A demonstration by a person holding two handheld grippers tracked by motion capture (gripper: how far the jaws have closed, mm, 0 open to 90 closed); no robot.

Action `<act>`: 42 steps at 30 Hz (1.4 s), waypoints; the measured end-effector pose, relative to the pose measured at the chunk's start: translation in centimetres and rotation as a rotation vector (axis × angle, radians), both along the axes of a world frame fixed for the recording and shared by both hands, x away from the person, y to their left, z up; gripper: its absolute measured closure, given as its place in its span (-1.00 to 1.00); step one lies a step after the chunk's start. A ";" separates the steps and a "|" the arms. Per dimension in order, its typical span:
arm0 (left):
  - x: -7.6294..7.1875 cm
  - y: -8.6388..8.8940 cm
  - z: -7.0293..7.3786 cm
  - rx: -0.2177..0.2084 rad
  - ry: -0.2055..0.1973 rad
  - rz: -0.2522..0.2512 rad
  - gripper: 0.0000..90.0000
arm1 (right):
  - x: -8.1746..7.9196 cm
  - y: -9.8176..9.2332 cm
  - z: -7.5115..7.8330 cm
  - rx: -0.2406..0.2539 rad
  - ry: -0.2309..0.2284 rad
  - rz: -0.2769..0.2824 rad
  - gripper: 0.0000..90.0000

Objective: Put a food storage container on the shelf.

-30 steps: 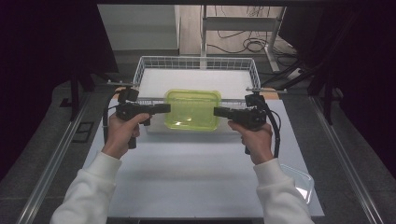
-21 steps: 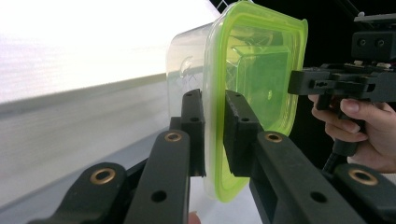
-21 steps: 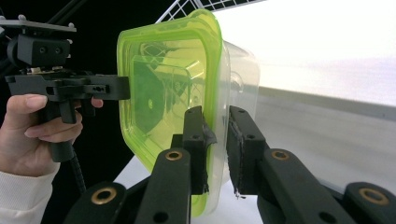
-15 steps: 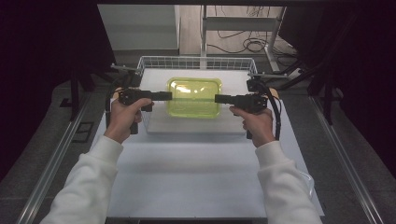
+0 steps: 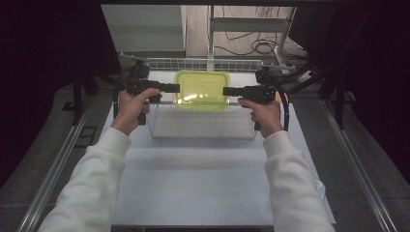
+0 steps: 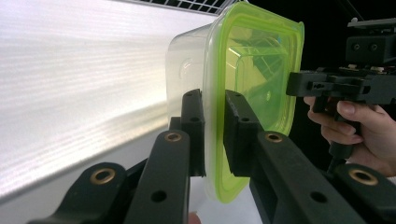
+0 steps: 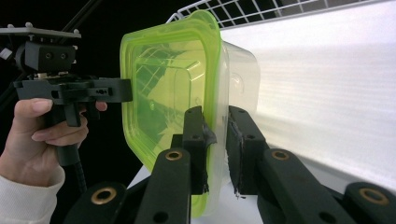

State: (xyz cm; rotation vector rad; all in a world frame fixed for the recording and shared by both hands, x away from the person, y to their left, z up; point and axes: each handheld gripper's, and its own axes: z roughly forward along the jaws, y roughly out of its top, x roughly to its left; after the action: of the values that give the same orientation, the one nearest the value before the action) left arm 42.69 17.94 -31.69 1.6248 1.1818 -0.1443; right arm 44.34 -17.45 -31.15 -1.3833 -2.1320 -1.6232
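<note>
A clear plastic container with a yellow-green lid [image 5: 202, 89] hangs in the air over a white wire basket [image 5: 203, 131]. My left gripper [image 5: 176, 88] is shut on the lid's left rim and my right gripper [image 5: 226, 91] is shut on its right rim. In the left gripper view the jaws [image 6: 212, 100] pinch the lid edge [image 6: 252, 70], and the right gripper [image 6: 292, 86] shows across the container. In the right gripper view the jaws [image 7: 215, 116] clamp the rim of the container [image 7: 173, 84], with the left gripper [image 7: 128, 91] on the far side.
The basket stands at the far end of a white table top [image 5: 203, 179] and has a white floor. Metal rails [image 5: 58, 164] run along both sides of the table. A clear plastic piece [image 5: 321, 186] lies at the table's right edge.
Both hands have carried the container away from the person, from the basket's near edge to over its far half, and a little higher. Both grips have stayed the same.
</note>
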 end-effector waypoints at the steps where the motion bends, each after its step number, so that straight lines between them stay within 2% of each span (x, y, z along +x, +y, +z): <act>1: 0.2 0.0 -0.1 -0.002 0.002 -0.002 0.78 | 0.3 0.0 0.0 -0.001 0.003 -0.002 0.73; 16: 3.3 0.2 -0.6 -0.023 0.047 0.006 0.78 | 3.0 0.2 -0.4 0.015 0.034 -0.036 0.73; 23: 4.3 0.1 -0.5 -0.023 0.054 0.002 0.78 | 3.8 0.1 -0.3 0.026 0.043 -0.052 0.73; 26: 4.8 0.2 -0.5 -0.024 0.076 -0.001 0.78 | 4.2 0.1 -0.4 0.029 0.051 -0.057 0.73; 28: 5.2 0.2 -0.8 -0.034 0.094 0.000 0.78 | 4.6 0.1 -0.4 0.029 0.062 -0.065 0.73; 30: 5.4 0.3 -1.1 -0.066 0.109 0.002 0.76 | 4.9 0.0 -0.7 0.031 0.073 -0.074 0.73; 33: 5.8 0.3 -1.3 -0.081 0.122 0.010 0.75 | 5.3 -0.1 -1.1 0.063 0.093 -0.087 0.73; 37: 6.5 0.3 -2.0 -0.111 0.158 0.032 0.71 | 5.8 0.0 -1.5 0.076 0.116 -0.118 0.69; 42: 7.0 0.4 -2.6 -0.144 0.178 0.047 0.67 | 6.2 0.2 -2.0 0.097 0.145 -0.153 0.65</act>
State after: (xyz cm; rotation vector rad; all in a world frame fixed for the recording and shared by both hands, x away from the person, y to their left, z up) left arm 49.72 18.33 -34.24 1.4801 1.3128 -0.3420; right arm 50.57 -17.27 -33.19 -1.6138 -1.8840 -1.5992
